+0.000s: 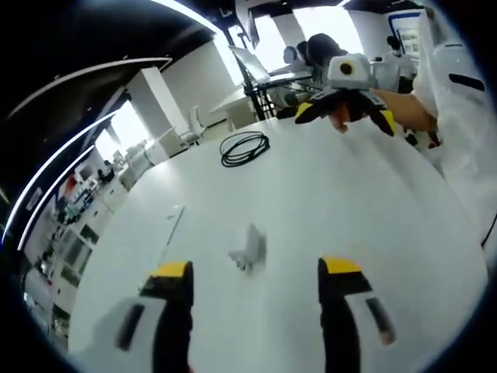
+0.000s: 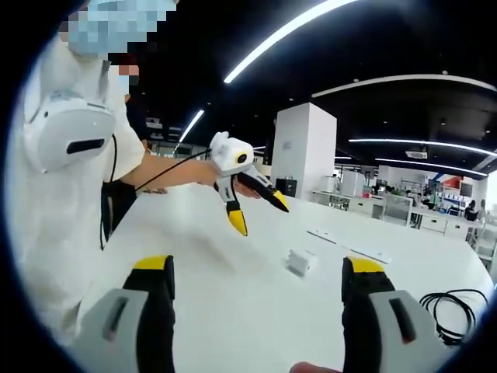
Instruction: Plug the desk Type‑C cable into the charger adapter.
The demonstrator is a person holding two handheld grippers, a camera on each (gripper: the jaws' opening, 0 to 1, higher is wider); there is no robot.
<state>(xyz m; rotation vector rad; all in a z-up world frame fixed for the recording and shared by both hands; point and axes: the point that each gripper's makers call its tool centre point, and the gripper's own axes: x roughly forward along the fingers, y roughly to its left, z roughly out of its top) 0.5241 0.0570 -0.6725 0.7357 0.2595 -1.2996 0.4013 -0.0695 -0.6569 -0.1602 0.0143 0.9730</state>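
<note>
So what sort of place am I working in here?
Probably an open-plan office or lab: a large white table holding a charger adapter and a coiled black cable, long ceiling strip lights, and rows of desks and shelving behind.

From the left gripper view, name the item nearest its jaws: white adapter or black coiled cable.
The small white charger adapter, just beyond the jaws; the black coiled cable lies farther across the table.

the left gripper view looks down across the white table point(image 1: 334, 202) from above, facing the person point(image 1: 458, 93) opposite. the right gripper view sits lower, looking back across it. both views share the adapter point(image 1: 248, 250) and the coiled cable point(image 1: 244, 148).
</note>
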